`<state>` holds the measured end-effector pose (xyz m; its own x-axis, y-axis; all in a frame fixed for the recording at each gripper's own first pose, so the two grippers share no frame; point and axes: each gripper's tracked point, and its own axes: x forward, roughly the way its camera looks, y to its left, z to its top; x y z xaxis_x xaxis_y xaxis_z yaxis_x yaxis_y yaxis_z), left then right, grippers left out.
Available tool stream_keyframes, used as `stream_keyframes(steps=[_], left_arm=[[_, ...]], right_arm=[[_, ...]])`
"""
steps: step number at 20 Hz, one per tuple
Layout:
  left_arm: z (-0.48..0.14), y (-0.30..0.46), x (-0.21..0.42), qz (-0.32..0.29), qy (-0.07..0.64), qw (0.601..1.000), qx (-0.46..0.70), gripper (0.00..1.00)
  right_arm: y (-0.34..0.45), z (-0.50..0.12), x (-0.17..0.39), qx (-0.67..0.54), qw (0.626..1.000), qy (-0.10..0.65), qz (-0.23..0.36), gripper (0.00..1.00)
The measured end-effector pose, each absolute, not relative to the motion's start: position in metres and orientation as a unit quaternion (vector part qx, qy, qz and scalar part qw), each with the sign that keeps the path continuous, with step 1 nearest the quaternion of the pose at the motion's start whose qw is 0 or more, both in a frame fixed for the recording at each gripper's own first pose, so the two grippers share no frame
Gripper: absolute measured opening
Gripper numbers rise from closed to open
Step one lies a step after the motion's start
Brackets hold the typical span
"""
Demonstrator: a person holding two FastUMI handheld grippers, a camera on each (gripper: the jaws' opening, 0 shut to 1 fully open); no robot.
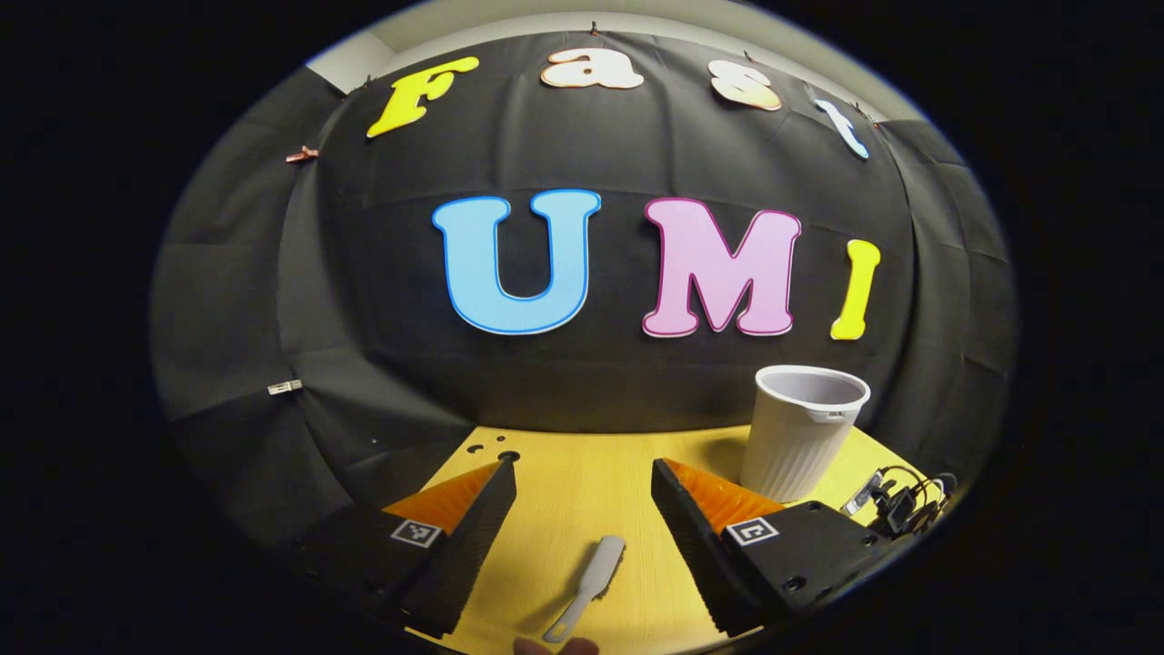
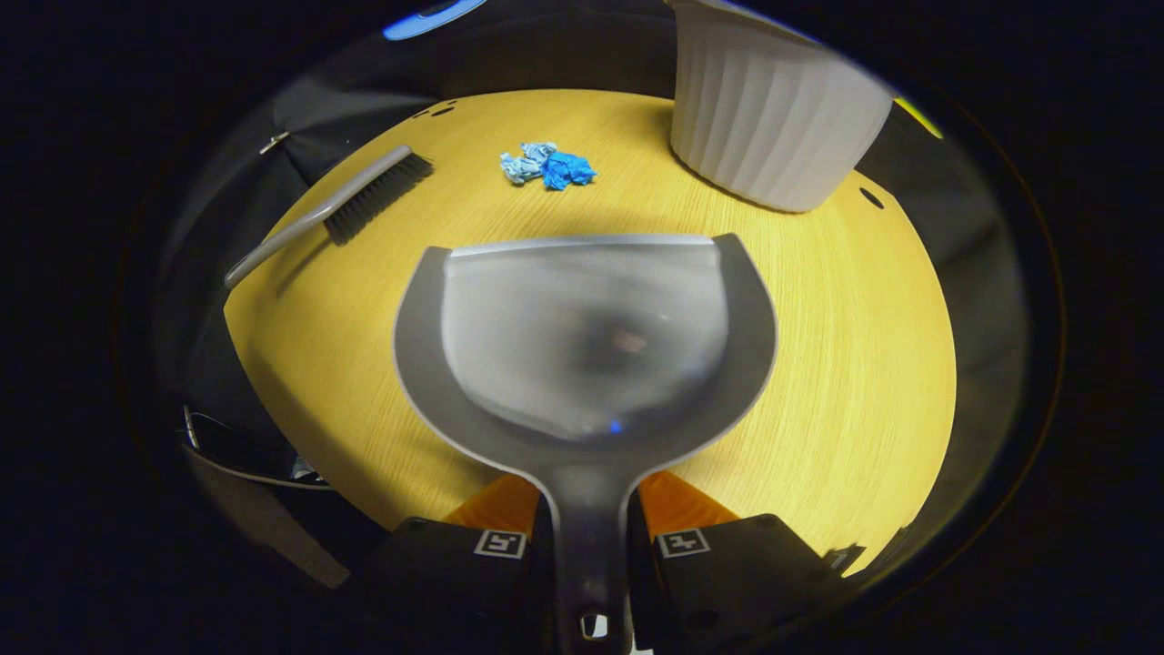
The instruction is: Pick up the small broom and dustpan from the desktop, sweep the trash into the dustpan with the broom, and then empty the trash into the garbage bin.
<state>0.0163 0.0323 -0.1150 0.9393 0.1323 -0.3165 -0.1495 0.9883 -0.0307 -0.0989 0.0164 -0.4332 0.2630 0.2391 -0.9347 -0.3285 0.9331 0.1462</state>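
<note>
The desk (image 2: 846, 364) carries everything; the bin (image 2: 773, 118), a white ribbed tub, stands at its far side, just right of the trash. The dustpan (image 2: 587, 337) is already in hand: the right gripper (image 2: 589, 537) has both fingers closed on its handle, the pan's mouth facing the blue crumpled trash (image 2: 546, 166) a little beyond its lip. The broom (image 2: 332, 211) lies untouched at the far left of the desk; in the left gripper view its handle (image 1: 587, 587) sits between the widely parted fingers of the left gripper (image 1: 582, 496), which holds nothing. So the pick-up step looks half done; next, closing on the broom handle seems called for. A tangle of cables (image 1: 900, 500) lies at the desk edge, apparently clear of the sweep.
</note>
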Motion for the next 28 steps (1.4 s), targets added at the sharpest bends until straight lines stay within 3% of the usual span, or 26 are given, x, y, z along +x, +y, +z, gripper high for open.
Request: stream_keyframes(steps=[1,11,20,28], left_arm=[[-0.120,0.033,0.017,0.064,0.163,0.984,-0.021,0.98],[-0.222,0.028,0.003,0.000,0.291,0.956,-0.022,0.98],[-0.347,0.005,-0.016,-0.068,0.471,0.879,-0.027,0.97],[-0.421,0.007,-0.020,-0.068,0.568,0.820,-0.012,0.95]], right_arm=[[0.016,-0.428,-0.100,-0.044,0.795,0.577,0.183,0.37],[0.009,-0.386,-0.093,-0.056,0.815,0.543,0.196,0.37],[-0.001,-0.380,-0.101,-0.061,0.812,0.547,0.192,0.37],[-0.007,-0.382,-0.104,-0.060,0.810,0.553,0.183,0.37]])
